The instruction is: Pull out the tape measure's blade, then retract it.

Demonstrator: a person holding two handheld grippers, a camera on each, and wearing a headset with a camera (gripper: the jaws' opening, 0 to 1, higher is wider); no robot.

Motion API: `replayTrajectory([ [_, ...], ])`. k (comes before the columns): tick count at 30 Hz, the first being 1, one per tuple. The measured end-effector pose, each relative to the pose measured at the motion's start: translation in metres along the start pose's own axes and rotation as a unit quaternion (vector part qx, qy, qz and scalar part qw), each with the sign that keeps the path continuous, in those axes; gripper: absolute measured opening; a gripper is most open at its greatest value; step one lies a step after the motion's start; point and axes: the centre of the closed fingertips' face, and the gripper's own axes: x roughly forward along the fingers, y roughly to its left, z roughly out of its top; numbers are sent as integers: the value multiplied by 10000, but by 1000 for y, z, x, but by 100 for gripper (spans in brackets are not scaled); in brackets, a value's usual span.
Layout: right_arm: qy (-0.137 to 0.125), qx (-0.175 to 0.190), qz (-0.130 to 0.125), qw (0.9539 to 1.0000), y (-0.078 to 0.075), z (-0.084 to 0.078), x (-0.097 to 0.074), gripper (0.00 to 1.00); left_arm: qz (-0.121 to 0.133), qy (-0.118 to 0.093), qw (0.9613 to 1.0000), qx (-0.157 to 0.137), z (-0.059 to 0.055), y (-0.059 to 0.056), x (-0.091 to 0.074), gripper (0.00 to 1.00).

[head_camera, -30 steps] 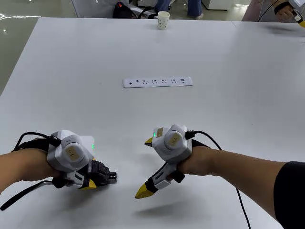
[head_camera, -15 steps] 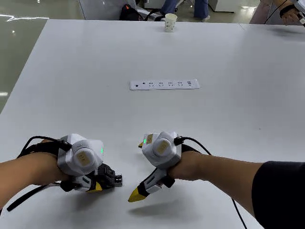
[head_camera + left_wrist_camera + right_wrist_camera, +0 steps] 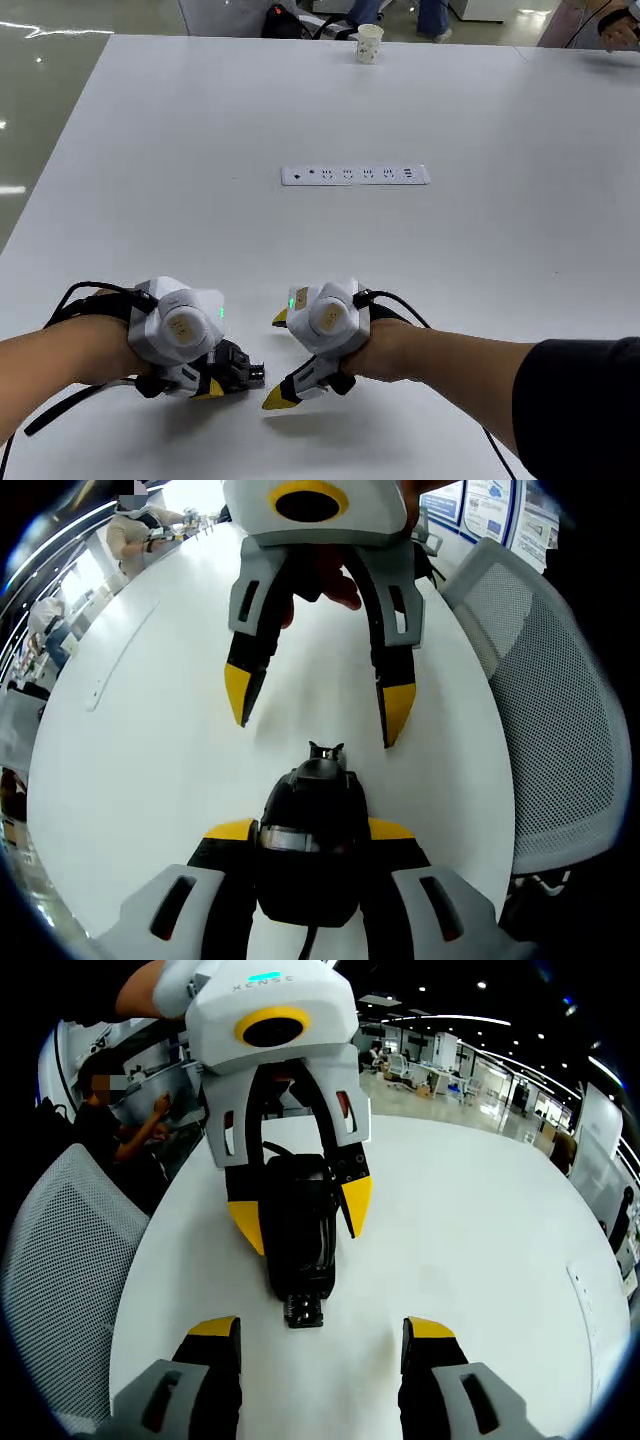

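The white table [image 3: 180, 150] lies open and bare toward 12 o'clock, and its near edge is cut off in the head view. A grey mesh chair [image 3: 560, 730] beside the table's edge appears in the gripper views. Near 7 o'clock the left gripper [image 3: 310, 830] is clamped around the black tape measure [image 3: 298, 1225], whose case it mostly hides from the head view. The right gripper [image 3: 322, 1328], jaws spread, faces the case's front tip at close range. Whether any blade is out is unclear. A power strip [image 3: 355, 176] lies mid-table, and a paper cup [image 3: 370, 43] stands at 12 o'clock.
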Motion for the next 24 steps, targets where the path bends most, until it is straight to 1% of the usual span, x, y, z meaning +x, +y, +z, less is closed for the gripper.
replayTrajectory([
  [2, -5, -38, -3, 10000, 0, 0, 2, 53, 2, -11, 10000, -9, 0, 0, 0, 35],
  [3, -9, -43, -9, 10000, 0, 1, 3, 51, 7, -13, 10000, -10, 0, -2, 0, 35],
  [8, -28, -123, -2, 9999, 1, 5, 9, 43, 18, -13, 10000, -14, 0, 0, 0, 35],
  [11, 39, -81, 125, 9999, 6, 4, 12, 33, 16, -23, 10000, -23, -1, -1, 0, 35],
  [14, 107, -197, 188, 9996, 9, 2, 15, 24, 2, -23, 10000, -33, 0, 0, 0, 35],
  [21, 103, -240, 242, 9994, 12, 4, 20, 14, -5, -19, 10000, -45, 0, -1, 0, 35],
  [22, 139, -265, 209, 9993, 11, 3, 21, 13, -10, -17, 10000, -42, 0, 0, 1, 35],
  [24, 144, -237, 227, 9994, 11, 3, 22, 12, -6, -20, 10000, -42, 0, -1, 1, 35],
])
